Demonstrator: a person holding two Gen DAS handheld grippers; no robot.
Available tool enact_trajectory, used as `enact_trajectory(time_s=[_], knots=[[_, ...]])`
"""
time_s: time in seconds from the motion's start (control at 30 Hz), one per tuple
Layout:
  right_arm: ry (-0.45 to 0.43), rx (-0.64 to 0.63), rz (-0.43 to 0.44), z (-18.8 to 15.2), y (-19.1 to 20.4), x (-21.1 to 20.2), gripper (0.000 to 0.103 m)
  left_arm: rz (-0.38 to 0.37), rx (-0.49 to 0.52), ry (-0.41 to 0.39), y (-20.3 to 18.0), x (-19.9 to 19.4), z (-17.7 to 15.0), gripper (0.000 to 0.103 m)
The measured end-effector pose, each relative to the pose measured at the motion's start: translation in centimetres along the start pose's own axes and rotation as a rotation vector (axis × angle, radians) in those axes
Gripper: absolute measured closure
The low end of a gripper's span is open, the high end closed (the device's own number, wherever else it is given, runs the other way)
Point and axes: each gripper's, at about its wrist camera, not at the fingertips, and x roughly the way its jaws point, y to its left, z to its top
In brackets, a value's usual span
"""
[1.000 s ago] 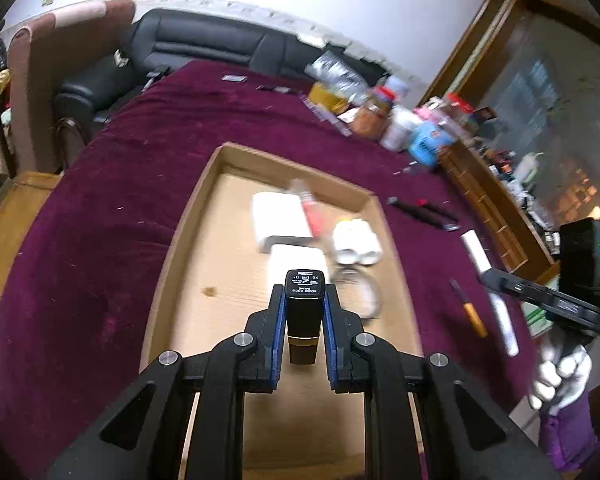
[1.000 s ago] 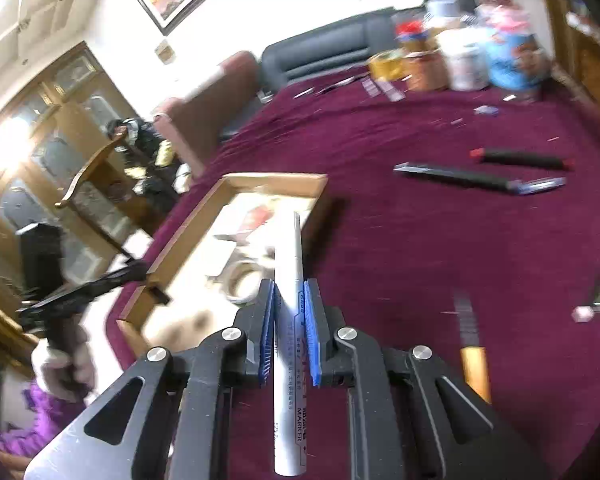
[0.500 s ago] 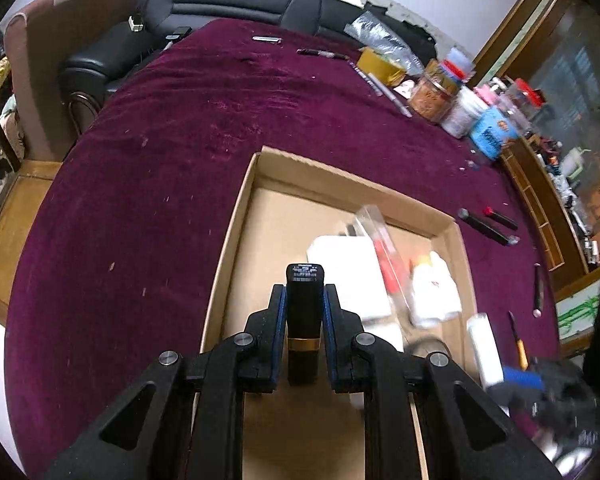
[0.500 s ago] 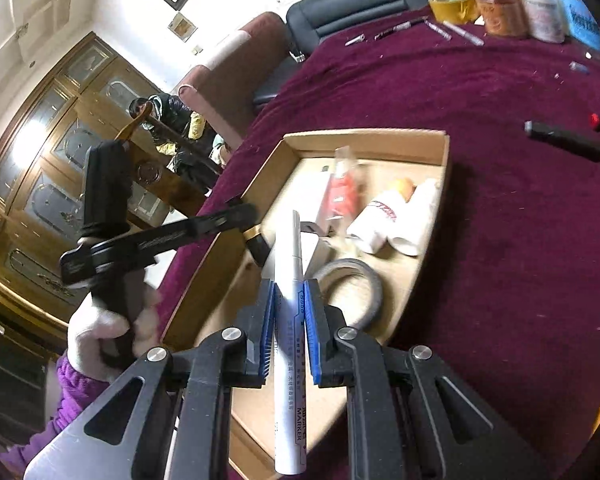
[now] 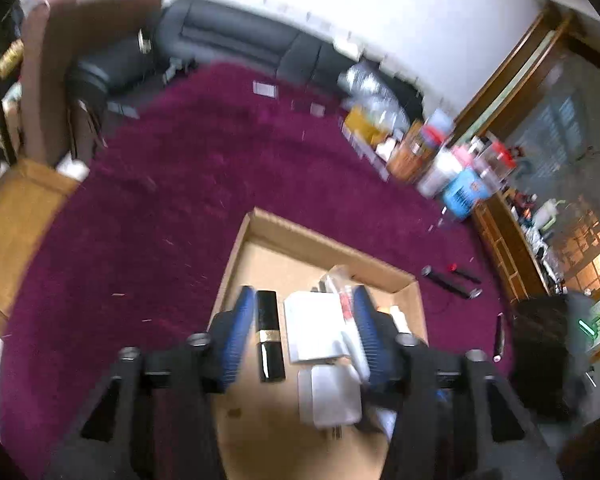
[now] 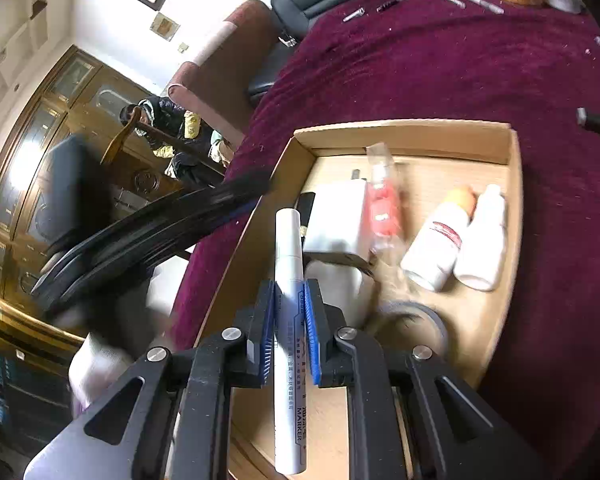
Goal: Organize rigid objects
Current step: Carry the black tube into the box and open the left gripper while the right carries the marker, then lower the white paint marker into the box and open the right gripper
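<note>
Maroon cloth (image 5: 148,216) covers the table; sofa (image 5: 236,40) behind, jars (image 5: 452,160) at the far edge. Left gripper (image 5: 300,328) opening over the box (image 5: 332,240), lipstick (image 5: 269,336) lying free by its left wall. Right gripper (image 6: 290,332) clamps the marker (image 6: 289,280) above the box's near-left corner.
</note>
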Motion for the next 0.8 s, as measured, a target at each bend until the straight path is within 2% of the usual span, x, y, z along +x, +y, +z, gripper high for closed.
enact_trajectory(time_s=[0.1,0.2,0.4,0.47,0.63,0.8], knots=[[0.011,0.034,0.009,1.1,0.3,1.5,0.090,0.008,0.009,-0.090,0.4,-4.1,-1.2,0.042],[0.030,0.085,0.017,2.3,0.4,3.5,0.090,0.029,0.013,-0.139,1.5,-7.1,-2.6,0.041],[0.059,0.218,0.044,3.3,-0.8,6.8,0.088,0.029,-0.035,-0.145,3.8,-9.3,-5.0,0.041],[0.055,0.246,0.045,3.2,-1.2,7.2,0.090,0.029,-0.053,-0.143,4.3,-9.4,-5.5,0.041],[0.001,0.168,-0.017,3.5,-0.5,5.6,0.089,0.034,-0.078,-0.138,4.9,-9.4,-6.5,0.041],[-0.078,0.038,-0.060,3.7,0.4,1.3,0.089,0.032,-0.078,-0.134,4.4,-9.2,-7.3,0.041]])
